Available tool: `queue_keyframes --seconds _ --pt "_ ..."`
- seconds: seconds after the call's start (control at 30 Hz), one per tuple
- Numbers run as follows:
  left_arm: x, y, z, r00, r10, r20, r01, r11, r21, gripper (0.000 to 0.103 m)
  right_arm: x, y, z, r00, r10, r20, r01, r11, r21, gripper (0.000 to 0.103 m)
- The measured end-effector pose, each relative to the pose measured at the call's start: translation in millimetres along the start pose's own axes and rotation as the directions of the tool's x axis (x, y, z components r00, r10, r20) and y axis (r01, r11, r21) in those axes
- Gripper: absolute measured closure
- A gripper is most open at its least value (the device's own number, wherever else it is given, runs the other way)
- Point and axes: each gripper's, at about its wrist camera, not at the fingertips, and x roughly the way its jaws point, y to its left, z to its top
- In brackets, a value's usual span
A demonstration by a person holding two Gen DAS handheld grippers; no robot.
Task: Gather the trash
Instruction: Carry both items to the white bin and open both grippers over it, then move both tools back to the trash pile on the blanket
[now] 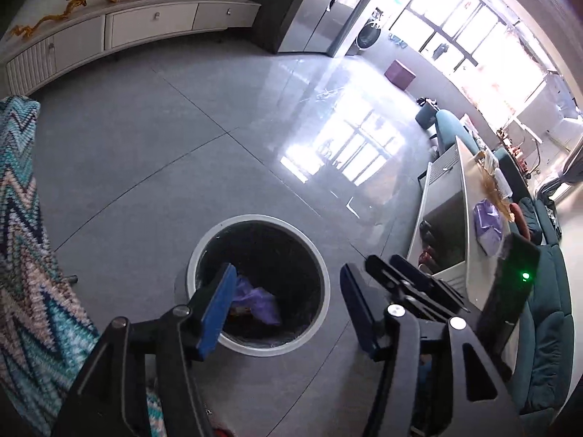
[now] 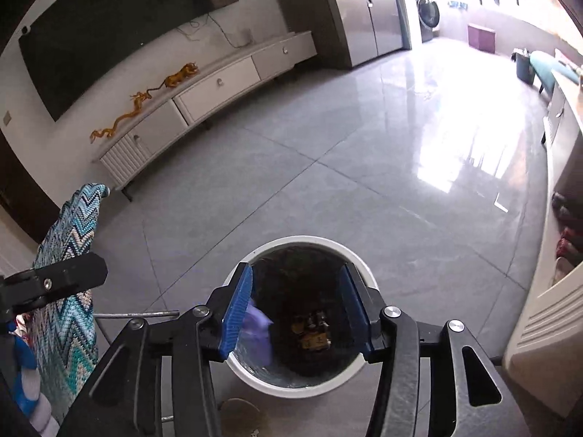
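A round white trash bin [image 1: 255,219] [image 2: 306,241] with a black liner stands on the grey tiled floor. Inside lie a crumpled purple wrapper [image 1: 257,296] [image 2: 258,322] and a yellow-and-black packet [image 2: 313,331]. My left gripper [image 1: 288,273] hangs over the bin, its blue pads wide apart with nothing between them. My right gripper [image 2: 297,269] is also above the bin's mouth, open and holding nothing. In the left wrist view the right gripper's black fingers [image 1: 400,273] show just right of the bin.
A zigzag knitted throw [image 1: 25,255] [image 2: 73,255] hangs at the left. A low white TV cabinet [image 1: 145,25] [image 2: 218,83] lines the far wall. At the right stand a white coffee table [image 1: 462,189] with a purple bag [image 1: 488,225] and a teal sofa [image 1: 546,327].
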Motion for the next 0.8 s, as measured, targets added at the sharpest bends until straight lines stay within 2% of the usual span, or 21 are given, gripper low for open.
queue_keyframes --seconds 0.13,0.23,0.4,0.5,0.6,0.8 --pt "-23 2 -7 0.999 -0.004 0.035 0.004 1.000 0.000 0.045 -23 7 -2 1.000 0.008 0.029 -0.007 1.000 -0.015 0.053" --pt "-54 2 -14 0.994 0.020 0.103 -0.023 0.999 0.026 0.045 -43 22 -1 0.998 0.030 0.057 -0.028 0.999 -0.043 0.053" --pt "-120 4 -34 0.964 0.085 0.252 -0.108 0.991 0.077 0.045 -76 63 0 0.990 0.096 0.106 -0.083 0.989 -0.121 0.053" --pt "-152 11 -47 0.954 0.108 0.279 -0.140 0.985 0.096 0.045 -96 92 -1 0.980 0.151 0.130 -0.127 0.976 -0.178 0.051" --pt "-183 19 -64 0.937 0.165 0.309 -0.206 0.973 0.106 0.045 -116 126 -5 0.966 0.218 0.140 -0.180 0.954 -0.240 0.050" --pt "-238 60 -103 0.905 0.251 0.344 -0.276 0.961 0.022 0.045 -138 184 -21 0.942 0.319 0.107 -0.266 0.900 -0.345 0.044"
